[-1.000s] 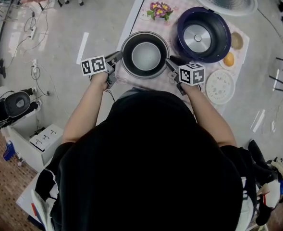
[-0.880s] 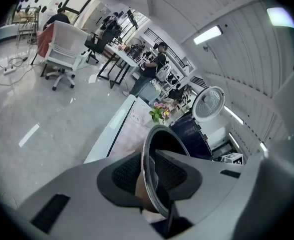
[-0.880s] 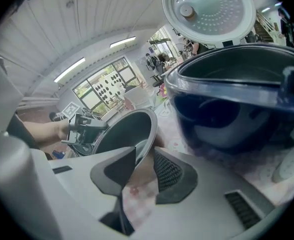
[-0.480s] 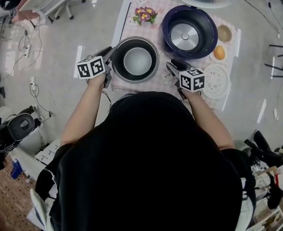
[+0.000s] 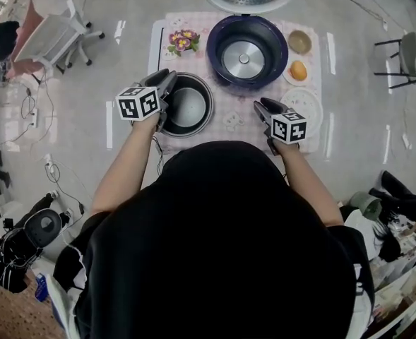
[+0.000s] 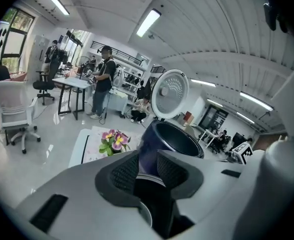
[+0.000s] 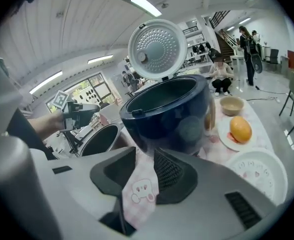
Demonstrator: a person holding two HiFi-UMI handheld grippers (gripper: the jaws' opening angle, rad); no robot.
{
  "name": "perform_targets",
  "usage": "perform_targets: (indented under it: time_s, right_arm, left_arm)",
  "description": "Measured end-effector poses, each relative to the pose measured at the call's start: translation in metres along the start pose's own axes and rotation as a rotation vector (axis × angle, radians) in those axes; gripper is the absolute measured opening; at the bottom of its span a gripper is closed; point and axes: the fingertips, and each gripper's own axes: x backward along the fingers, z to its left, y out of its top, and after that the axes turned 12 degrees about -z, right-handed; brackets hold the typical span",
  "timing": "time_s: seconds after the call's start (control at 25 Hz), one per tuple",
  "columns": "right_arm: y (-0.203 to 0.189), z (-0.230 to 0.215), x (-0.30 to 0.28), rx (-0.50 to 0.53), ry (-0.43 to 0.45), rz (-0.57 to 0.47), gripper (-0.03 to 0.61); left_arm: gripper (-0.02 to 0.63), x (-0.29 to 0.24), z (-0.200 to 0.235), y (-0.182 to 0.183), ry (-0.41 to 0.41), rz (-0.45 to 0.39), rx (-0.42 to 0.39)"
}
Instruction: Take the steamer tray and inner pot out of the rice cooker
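Left hand-held gripper [image 5: 164, 80] is held just beside the rim of the inner pot [image 5: 190, 106], set on the counter [image 5: 156, 48] next to the rice cooker [image 5: 215, 48], so the pot could be knocked by a stray swing. Its jaws have just been opened partway, with nothing clamped. The right hand-held gripper [image 5: 264, 106] is likewise part-open and empty, near the steamer tray [image 5: 303, 103].

The person wears a black short-sleeved top [image 5: 222, 267], filling the lower centre of the frame. The left gripper [image 5: 167, 78] and right gripper [image 5: 263, 105] are grey, each bearing 1 white cube [image 5: 138, 104] with black square markers; their fingers [image 6: 124, 170] have dark ribbed pads [image 7: 169, 171].
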Motion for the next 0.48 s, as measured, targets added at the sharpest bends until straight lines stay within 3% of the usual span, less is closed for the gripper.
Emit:
perform_targets:
  time_s: [0.48]
  right_arm:
    - [0.054,-0.05,0.073,0.001,-0.142,-0.153,0.123]
  left_arm:
    - [0.13,-0.038,-0.071,0.029,-0.145,-0.013,-0.066]
